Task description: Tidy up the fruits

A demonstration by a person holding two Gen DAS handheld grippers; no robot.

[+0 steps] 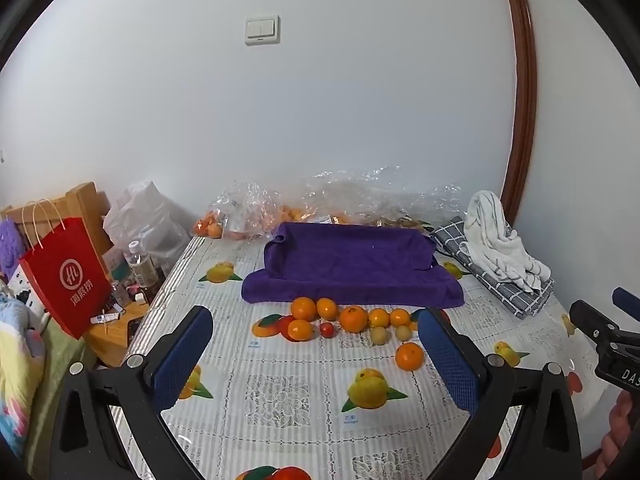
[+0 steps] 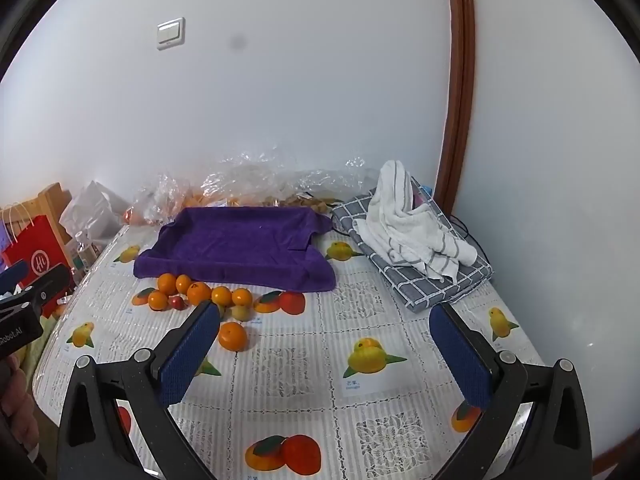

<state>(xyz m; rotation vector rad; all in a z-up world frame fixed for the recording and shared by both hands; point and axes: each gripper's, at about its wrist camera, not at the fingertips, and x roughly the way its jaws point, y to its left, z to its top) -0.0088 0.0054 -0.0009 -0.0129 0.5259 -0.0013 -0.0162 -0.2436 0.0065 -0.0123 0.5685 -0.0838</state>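
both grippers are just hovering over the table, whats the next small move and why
Probably ease the left gripper forward and down toward the lone orange, which sits apart from the fruit cluster lying in front of the purple towel tray. Both grippers' jaws stand wide open and empty, and that orange has bare tablecloth around it, so it looks like the easiest first pick.

Both the left gripper (image 1: 316,354) and right gripper (image 2: 326,350) have black frames, silver screws and blue textured pads (image 1: 182,360)
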